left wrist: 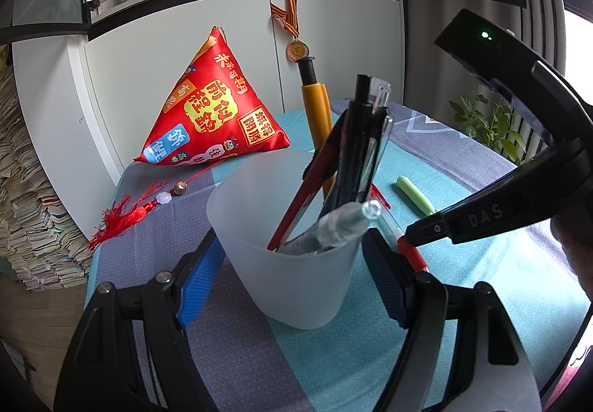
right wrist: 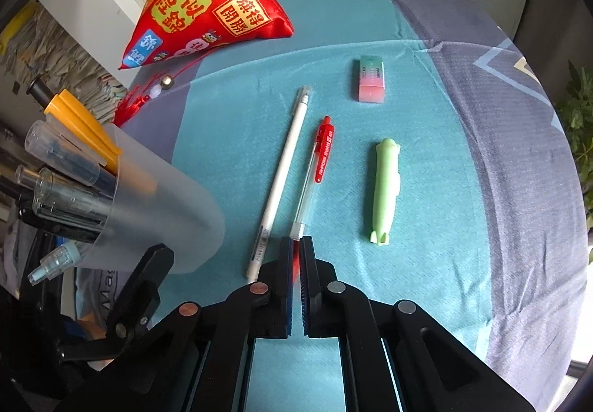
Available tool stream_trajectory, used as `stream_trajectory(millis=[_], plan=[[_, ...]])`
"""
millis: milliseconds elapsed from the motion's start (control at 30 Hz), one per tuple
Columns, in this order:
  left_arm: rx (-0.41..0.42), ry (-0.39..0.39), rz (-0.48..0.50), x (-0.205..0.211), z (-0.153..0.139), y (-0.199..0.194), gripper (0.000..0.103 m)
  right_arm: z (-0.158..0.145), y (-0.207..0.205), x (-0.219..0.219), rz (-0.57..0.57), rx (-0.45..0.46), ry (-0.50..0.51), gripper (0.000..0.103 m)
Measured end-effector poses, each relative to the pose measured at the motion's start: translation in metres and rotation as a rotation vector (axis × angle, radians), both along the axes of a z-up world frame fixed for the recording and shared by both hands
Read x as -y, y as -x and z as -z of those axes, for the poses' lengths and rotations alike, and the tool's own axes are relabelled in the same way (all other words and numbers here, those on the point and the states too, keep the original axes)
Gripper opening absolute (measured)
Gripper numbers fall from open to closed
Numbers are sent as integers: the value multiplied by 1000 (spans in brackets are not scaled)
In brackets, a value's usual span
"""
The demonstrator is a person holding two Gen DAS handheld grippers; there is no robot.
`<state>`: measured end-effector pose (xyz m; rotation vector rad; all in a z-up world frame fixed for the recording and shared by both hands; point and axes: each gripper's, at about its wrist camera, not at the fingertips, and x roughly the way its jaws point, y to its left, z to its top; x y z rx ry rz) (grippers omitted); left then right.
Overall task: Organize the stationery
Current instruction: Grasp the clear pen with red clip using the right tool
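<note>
My left gripper is shut on a frosted plastic cup that holds several pens, and tilts it toward the right. The cup also shows at the left of the right wrist view. My right gripper is shut on the tip end of a red click pen that lies on the teal cloth. It shows in the left wrist view beside the cup. A white pen lies just left of the red pen. A green pen-shaped item and a pink-green eraser lie to the right.
A red triangular pouch with a tassel sits at the table's far left. The teal and grey tablecloth covers the table. White cabinets stand behind, a plant is at the right, and stacked papers stand left.
</note>
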<state>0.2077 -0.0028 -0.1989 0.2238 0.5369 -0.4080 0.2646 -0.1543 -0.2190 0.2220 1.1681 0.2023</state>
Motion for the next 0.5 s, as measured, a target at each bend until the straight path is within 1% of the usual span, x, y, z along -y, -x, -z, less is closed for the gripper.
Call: stream_trajectory(millis=[167,267,500], plan=[[6,6,4,-1,-1,2,73,3,6,8,8,-5,5,4],[10,5,10,0,-1,4,73,2,6,11,20,-3,-14,4],[-9,8,3,-1,-1,1,76,0,1,12,35,-3,-29,5]])
